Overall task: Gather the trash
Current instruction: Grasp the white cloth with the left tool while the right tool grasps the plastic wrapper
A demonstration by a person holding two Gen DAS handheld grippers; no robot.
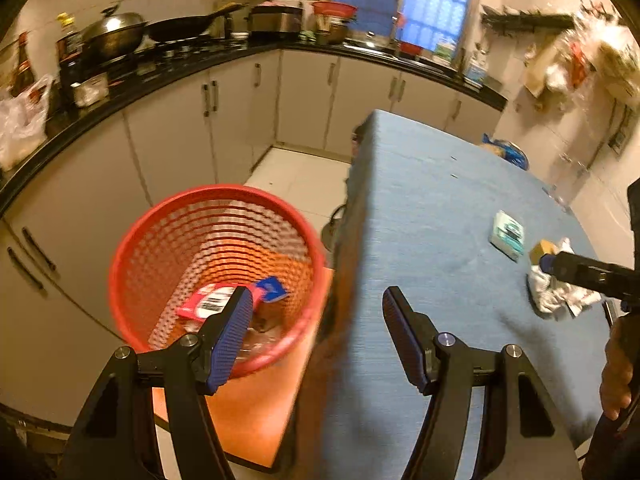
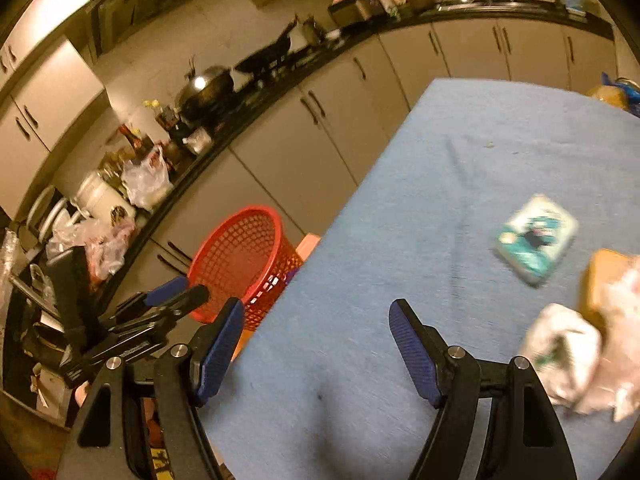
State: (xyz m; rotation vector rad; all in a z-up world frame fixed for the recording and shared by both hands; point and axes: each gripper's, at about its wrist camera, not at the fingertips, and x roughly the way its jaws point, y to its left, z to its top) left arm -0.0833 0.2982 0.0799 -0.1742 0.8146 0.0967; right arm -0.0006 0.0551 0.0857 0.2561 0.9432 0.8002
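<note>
Straddling the blue-clothed table's [image 1: 420, 208] near edge, the empty left gripper [image 1: 316, 300] gapes beside the red mesh plastic basket [image 1: 132, 240], while the right gripper [image 2: 316, 312], parted and empty, tilts toward crumpled white wrappers [image 2: 568, 356].

Crumpled wrapper [image 2: 576, 360] motion-blurred, cut by right edge; basket [image 1: 216, 272] bottom contents unclear.

1. This is a home kitchen: a long black countertop [image 1: 168, 76] runs along the walls above pale cabinet doors with dark bar handles [image 1: 236, 108].
2. A lidded steel wok [image 1: 114, 34], a black frying pan [image 1: 180, 28] and dark sauce bottles [image 1: 22, 68] stand on it.
3. A blue-clothed table [image 1: 420, 208] stands in the middle, a red mesh plastic wastebasket [image 1: 132, 240] beside it.
</note>
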